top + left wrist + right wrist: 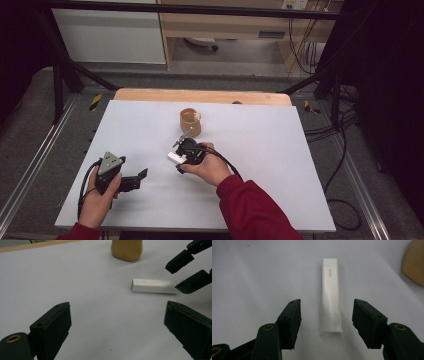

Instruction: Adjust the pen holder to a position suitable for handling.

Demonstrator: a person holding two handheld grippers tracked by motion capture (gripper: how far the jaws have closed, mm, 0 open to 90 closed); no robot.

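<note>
A small white tube [330, 295] lies flat on the white table sheet [275, 165], its crimped wide end toward my right gripper [327, 315]. That gripper's two black jaws stand on either side of the tube's wide end, with a gap on each side and no pad touching it. In the high view the right gripper [180, 158] sits over the tube [174, 157] near the table's middle. My left gripper [142, 177] rests low at the front left, open, with nothing between its jaws [117, 320]. From there the tube [152, 286] and the right gripper [185, 272] lie ahead to the right.
A tan cup [190, 121] stands just beyond the tube, toward the table's far edge; the cup [127, 249] also appears in both gripper views [414, 262]. A wooden strip [200, 95] borders the far side. Black frame legs and cables stand around the table.
</note>
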